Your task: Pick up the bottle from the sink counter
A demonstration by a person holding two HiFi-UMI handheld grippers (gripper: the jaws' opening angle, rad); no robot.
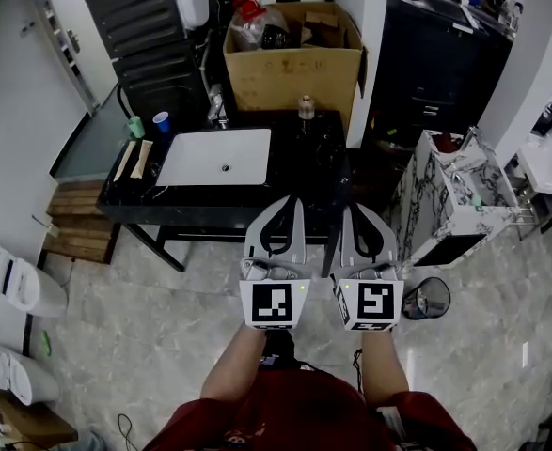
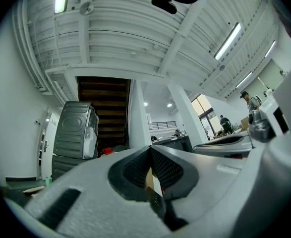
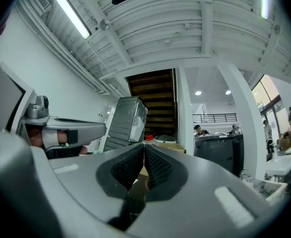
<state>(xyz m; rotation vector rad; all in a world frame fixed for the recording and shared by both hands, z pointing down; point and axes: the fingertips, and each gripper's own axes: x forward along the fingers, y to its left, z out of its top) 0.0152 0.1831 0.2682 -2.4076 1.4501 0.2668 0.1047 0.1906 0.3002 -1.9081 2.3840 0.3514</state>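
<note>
Now | one bottle | one sink | left gripper, right gripper: closed

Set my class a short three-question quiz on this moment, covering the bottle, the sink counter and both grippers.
1. True or false: the left gripper already holds the bottle.
2. Multiple choice: what colour is the cup standing left of the basin? A) blue B) red C) yellow
3. Fill in: the left gripper and the right gripper both have their jaws ____.

Key:
1. False. The bottle stands alone on the sink counter, far ahead of both grippers.
2. A
3. shut
</note>
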